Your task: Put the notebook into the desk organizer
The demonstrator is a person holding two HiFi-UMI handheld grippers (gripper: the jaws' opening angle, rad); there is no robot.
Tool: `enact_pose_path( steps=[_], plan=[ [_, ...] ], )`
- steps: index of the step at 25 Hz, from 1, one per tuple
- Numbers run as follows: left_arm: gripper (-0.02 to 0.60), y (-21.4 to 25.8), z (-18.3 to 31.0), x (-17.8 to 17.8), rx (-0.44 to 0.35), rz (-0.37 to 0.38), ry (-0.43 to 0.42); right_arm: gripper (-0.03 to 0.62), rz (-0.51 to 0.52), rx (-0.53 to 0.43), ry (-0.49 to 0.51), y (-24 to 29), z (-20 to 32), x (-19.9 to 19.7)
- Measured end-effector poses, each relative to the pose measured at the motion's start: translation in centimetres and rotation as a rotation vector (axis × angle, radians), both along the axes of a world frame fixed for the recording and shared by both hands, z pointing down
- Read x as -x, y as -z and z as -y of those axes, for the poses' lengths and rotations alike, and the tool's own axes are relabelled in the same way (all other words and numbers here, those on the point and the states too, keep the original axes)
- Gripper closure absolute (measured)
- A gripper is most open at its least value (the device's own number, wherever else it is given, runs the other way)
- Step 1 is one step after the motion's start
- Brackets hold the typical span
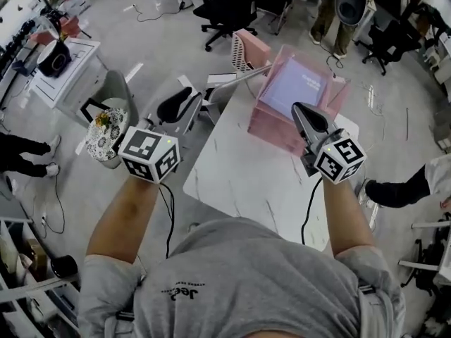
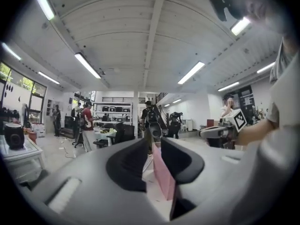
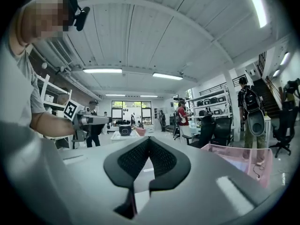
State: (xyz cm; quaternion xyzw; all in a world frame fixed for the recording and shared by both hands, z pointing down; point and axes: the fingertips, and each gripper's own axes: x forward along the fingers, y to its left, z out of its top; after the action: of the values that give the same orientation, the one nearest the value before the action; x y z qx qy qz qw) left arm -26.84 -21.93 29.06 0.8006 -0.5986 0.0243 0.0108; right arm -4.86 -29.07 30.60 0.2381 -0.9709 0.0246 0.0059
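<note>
A clear pink desk organizer [image 1: 282, 134] stands at the far right of the white marble table [image 1: 243, 182]. A lavender notebook [image 1: 299, 84] rests inside it. My right gripper [image 1: 304, 111] hovers at the organizer's near side, and in the right gripper view my right gripper [image 3: 149, 142] is shut with nothing between its tips. The organizer [image 3: 239, 161] shows to its right there. My left gripper [image 1: 180, 98] hangs off the table's left edge, away from the organizer. In the left gripper view my left gripper [image 2: 152, 146] shows a narrow gap with nothing in it, and a pink panel [image 2: 164, 179] shows beyond.
A pink mesh holder [image 1: 248, 51] sits at the table's far edge. Left of the table are a round floral-topped stool [image 1: 106, 134] and a low white stand with a black speaker [image 1: 53, 58]. Office chairs [image 1: 225, 13] stand behind. A person's shoe [image 1: 394, 191] is at the right.
</note>
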Motion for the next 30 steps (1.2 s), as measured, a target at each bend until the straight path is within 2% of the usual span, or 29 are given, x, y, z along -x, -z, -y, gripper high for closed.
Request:
enact_pose_path(
  steps=[4, 9, 15, 21, 30],
  plan=[
    [0.462, -1.2, -5.2, 4.7, -0.019, -0.037, 0.068, 0.592, -0.006, 0.002, 0.069, -0.2, -2.2, 5.3],
    [0.52, -3.3, -11.0, 8.7, -0.03, -0.111, 0.135, 0.592, -0.022, 0.019, 0.147, -1.3, -5.3, 10.5],
    [0.523, -4.7, -16.3, 12.2, -0.034, -0.149, 0.205, 0.592, -0.05, 0.049, 0.228, -2.7, -8.5, 15.0],
    [0.523, -6.0, -19.2, 13.2, -0.021, -0.159, 0.232, 0.592, -0.074, 0.069, 0.273, -3.8, -10.4, 17.3],
    [0.523, -5.5, -19.7, 13.2, -0.034, -0.164, 0.232, 0.592, -0.076, 0.083, 0.271, -3.9, -10.4, 17.8]
  ],
)
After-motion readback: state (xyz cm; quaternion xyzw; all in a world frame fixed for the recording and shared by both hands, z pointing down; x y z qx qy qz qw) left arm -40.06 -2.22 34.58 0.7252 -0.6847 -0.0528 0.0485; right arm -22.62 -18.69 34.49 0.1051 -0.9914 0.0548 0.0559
